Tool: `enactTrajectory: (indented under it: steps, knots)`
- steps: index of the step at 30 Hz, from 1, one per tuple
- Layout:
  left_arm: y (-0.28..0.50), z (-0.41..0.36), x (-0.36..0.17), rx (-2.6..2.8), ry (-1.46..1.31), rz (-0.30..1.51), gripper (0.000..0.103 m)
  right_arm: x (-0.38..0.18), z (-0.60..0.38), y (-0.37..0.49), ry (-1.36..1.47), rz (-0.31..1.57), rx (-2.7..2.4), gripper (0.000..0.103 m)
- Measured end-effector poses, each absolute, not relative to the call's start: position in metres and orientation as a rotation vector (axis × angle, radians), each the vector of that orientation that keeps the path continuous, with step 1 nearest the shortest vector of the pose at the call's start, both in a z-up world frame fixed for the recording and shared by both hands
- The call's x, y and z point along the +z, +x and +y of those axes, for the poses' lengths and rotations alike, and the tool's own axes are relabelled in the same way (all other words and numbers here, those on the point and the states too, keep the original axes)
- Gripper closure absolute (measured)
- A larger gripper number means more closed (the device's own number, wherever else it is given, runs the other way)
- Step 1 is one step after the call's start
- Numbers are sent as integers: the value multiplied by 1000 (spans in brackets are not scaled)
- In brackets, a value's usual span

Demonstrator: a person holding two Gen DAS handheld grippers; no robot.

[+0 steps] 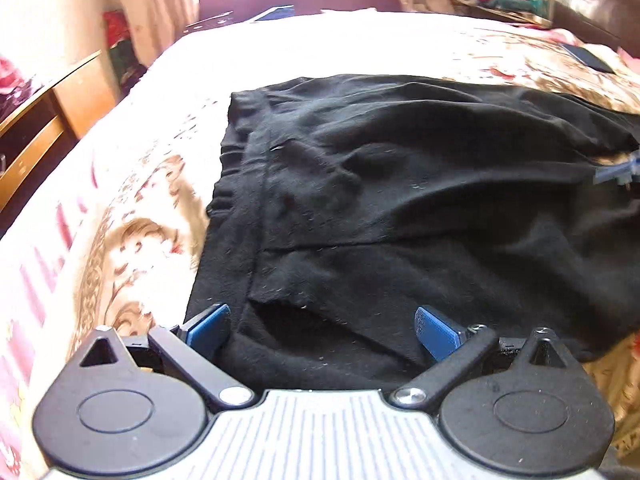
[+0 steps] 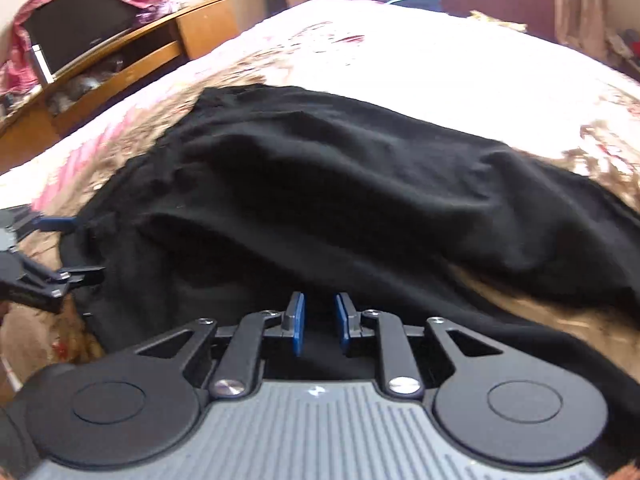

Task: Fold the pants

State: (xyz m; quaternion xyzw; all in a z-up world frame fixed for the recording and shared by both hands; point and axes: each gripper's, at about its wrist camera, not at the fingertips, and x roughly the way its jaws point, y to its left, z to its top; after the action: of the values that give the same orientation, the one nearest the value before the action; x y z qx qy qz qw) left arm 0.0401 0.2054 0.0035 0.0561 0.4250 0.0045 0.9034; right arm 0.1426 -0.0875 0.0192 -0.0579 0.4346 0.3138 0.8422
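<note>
I am keeping the left gripper (image 1: 323,326) low over the near edge of the black knit pants (image 1: 400,184), its jaws spread wide and gripping nothing, so I can take a fresh hold. The pants are lying rumpled, partly doubled over, on the floral-patterned bed cover (image 1: 132,240), giving a broad flat base for folding. I am holding the right gripper (image 2: 319,322) over the dark cloth with its jaws standing narrowly apart; whether they are pinching fabric I cannot tell.
</note>
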Motion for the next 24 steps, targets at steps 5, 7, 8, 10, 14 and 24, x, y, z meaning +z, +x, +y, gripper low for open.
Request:
enactTrajectory:
  steps: [5, 7, 8, 10, 14, 24]
  knots:
    - [19, 207, 4, 16, 218, 901, 0, -21, -39, 117, -181, 1082, 812, 83]
    - [18, 213, 18, 9, 171, 913, 0, -7, -38, 119, -216, 1074, 826, 83]
    - [18, 218, 28, 0, 142, 895, 0, 3, -42, 125, -196, 1070, 821, 83]
    - [33, 223, 48, -18, 109, 834, 0, 25, -49, 143, -200, 1007, 804, 83]
    - [96, 227, 73, -63, 132, 732, 0, 57, -52, 207, -283, 888, 756, 62]
    - [294, 268, 38, -116, 143, 811, 0, 23, -32, 372, -391, 864, 701, 56]
